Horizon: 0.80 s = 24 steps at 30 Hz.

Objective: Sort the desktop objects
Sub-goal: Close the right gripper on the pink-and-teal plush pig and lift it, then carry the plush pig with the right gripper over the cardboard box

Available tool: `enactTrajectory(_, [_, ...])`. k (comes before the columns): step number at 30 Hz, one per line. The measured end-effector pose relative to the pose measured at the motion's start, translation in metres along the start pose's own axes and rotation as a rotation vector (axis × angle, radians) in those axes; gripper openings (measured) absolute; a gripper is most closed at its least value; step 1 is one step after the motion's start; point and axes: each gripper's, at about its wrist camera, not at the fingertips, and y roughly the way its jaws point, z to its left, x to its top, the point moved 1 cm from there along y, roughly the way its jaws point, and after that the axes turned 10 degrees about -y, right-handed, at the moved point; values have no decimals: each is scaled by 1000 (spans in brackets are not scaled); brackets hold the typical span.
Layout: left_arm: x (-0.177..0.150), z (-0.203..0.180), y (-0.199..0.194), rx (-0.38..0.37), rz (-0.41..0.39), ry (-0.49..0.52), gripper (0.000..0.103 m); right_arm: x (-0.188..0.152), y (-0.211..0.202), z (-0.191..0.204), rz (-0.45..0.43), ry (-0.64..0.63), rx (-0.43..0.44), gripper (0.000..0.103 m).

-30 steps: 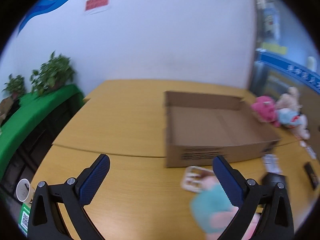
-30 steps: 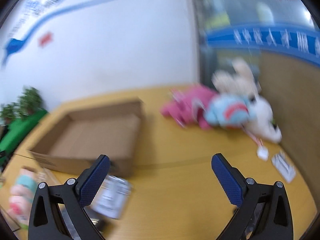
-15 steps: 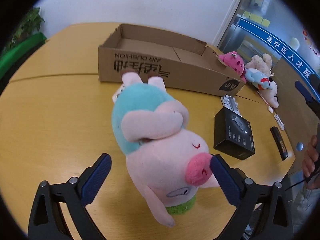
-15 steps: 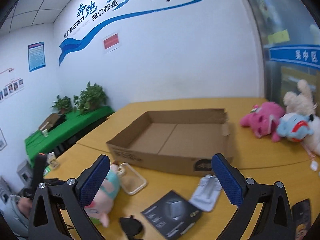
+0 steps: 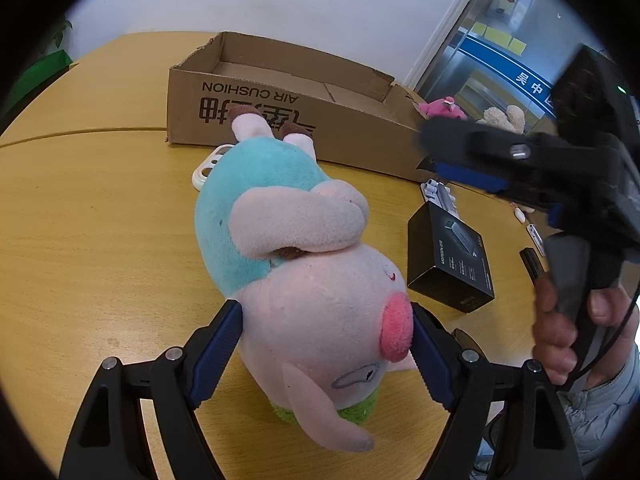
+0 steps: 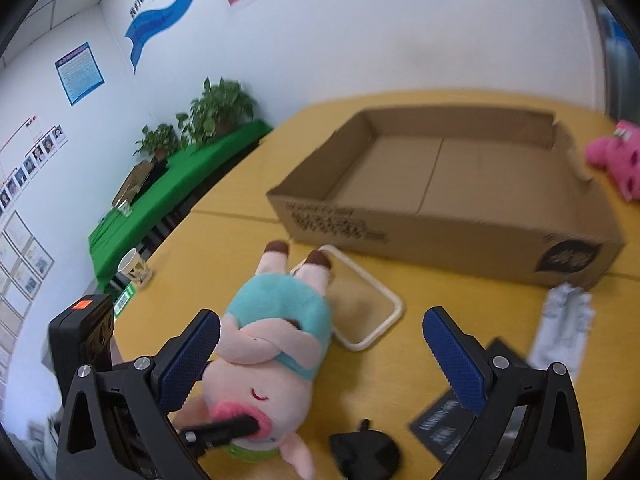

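The pink plush pig in a turquoise shirt point(image 5: 288, 248) lies on its back on the yellow wooden table point(image 5: 88, 240), its brown-tipped feet toward twelve o'clock near the open brown cardboard box point(image 5: 288, 108) and its head toward six o'clock. In the left wrist view the left gripper point(image 5: 326, 350) straddles the pig's head: the blue-padded fingers point(image 5: 218, 344) stand at eight and four o'clock of the head, the jaws are closing on it, and the pads lie right against the plush on both sides, the right one at the red snout; how hard they press cannot be told. A white phone case point(image 5: 204, 170) peeks from under the pig's shirt at about ten o'clock, and a black rectangular retail box point(image 5: 448, 264) rests on the table at three o'clock of the pig, apart from it. In the right wrist view the right gripper point(image 6: 320, 354) hangs over the table with its jaws spread wide and nothing between the pads gripped; the pig lies just inside its left finger point(image 6: 188, 356), the right finger well clear of it. That view also shows the phone case as a cream rectangular frame touching the pig's hip at two o'clock, and a pink plush toy point(image 6: 612, 160) beyond the cardboard box at about two o'clock.
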Motion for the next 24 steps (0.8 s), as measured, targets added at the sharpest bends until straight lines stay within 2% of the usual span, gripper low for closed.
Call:
enactTrajectory(5, [4, 4, 0, -18, 32, -7, 80, -3, 51, 20, 126, -7, 44, 103])
enactTrajectory(9, [5, 4, 3, -23, 47, 4, 79, -12, 78, 33, 196, -19, 63, 103])
enactTrajectory(12, [6, 0, 5, -20, 55, 30, 79, -24, 96, 41, 249, -43, 46, 97])
enactTrajectory(14, [6, -1, 6, -20, 55, 35, 78, -29, 98, 46, 243, -56, 31, 96])
enactTrajectory(16, [8, -1, 3, -29, 49, 35, 73, -28, 94, 44, 239, -44, 35, 89])
enactTrajectory(19, [15, -3, -1, -58, 44, 27, 67, -23, 84, 41, 218, -37, 28, 85])
enactTrajectory(24, [39, -30, -22, -63, -35, 125, 66, 10, 50, 40, 115, -56, -1, 83])
